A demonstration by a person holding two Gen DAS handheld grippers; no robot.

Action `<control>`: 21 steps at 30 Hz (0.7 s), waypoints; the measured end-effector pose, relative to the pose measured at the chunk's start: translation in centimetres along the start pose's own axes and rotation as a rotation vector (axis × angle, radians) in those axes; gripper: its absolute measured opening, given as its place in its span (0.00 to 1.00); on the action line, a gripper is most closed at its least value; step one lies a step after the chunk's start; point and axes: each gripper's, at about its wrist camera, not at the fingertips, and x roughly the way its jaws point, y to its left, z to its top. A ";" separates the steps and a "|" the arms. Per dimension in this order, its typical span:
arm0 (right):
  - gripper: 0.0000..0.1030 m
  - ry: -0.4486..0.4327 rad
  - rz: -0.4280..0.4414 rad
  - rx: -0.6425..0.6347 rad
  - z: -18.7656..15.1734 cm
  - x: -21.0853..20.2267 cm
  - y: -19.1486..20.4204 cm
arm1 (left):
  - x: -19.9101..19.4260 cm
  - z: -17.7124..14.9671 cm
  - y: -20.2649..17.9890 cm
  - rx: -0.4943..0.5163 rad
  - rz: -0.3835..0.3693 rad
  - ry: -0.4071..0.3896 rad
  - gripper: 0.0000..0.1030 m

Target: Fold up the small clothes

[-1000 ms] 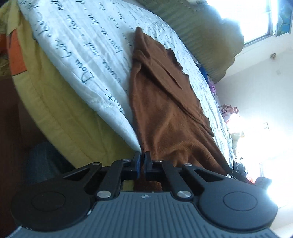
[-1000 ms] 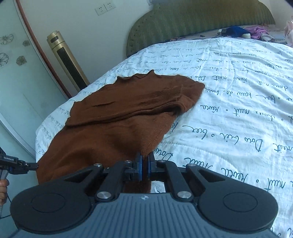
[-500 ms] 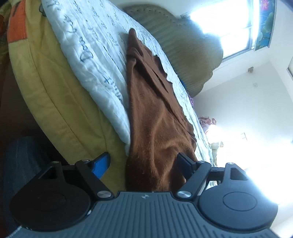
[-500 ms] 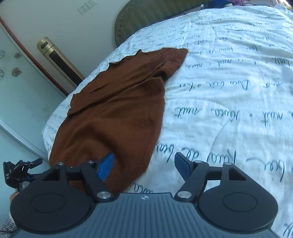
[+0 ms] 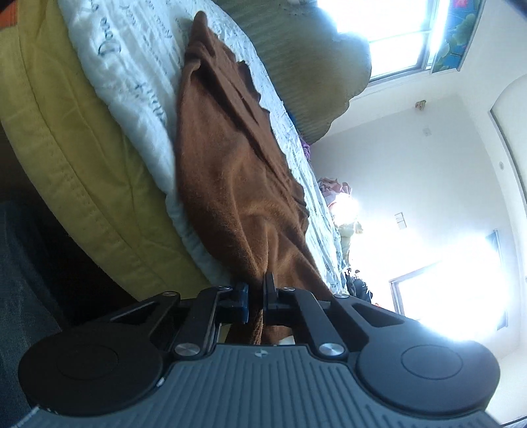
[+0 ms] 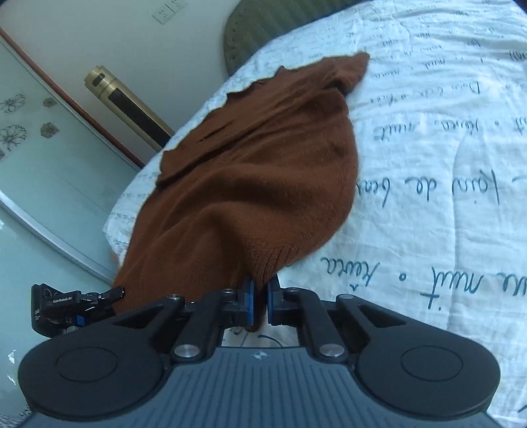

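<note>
Both tongs, spread wide half a second earlier, are now clamped on the near hem of the brown sweater (image 6: 250,177): left tongs (image 5: 256,301) on one corner, right tongs (image 6: 259,304) on the other. The garment's long axis is laid straight ahead of both tongs, across the bed (image 6: 444,171), toward the headboard (image 6: 263,29).
</note>
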 end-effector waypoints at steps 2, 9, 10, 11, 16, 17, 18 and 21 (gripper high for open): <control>0.06 -0.025 0.006 -0.049 1.1 -2.7 1.2 | -1.3 0.5 -1.8 0.028 0.018 -0.014 0.06; 0.27 0.157 -0.338 -0.195 -0.5 -4.8 -2.7 | -1.2 -0.8 2.2 -0.004 0.162 0.061 0.06; 0.29 0.108 -0.268 -0.143 -0.2 -5.6 -3.5 | -1.1 -0.7 2.9 -0.028 0.142 0.049 0.06; 0.36 0.047 -0.195 -0.087 0.3 -6.2 -4.2 | -1.0 -0.6 3.1 -0.035 0.139 0.045 0.06; 0.64 -0.104 0.033 0.077 2.3 -2.8 -8.4 | -0.6 -0.8 3.4 -0.045 0.116 0.052 0.06; 0.64 -0.071 0.066 0.082 2.7 -1.3 -9.1 | -0.6 -0.8 3.4 -0.045 0.116 0.052 0.06; 0.64 -0.031 0.105 0.082 2.9 0.3 -9.8 | -0.7 -0.8 3.4 -0.048 0.122 0.053 0.06; 0.61 0.067 0.223 -0.034 2.3 2.4 -8.5 | -0.8 -0.6 3.4 -0.053 0.124 0.048 0.06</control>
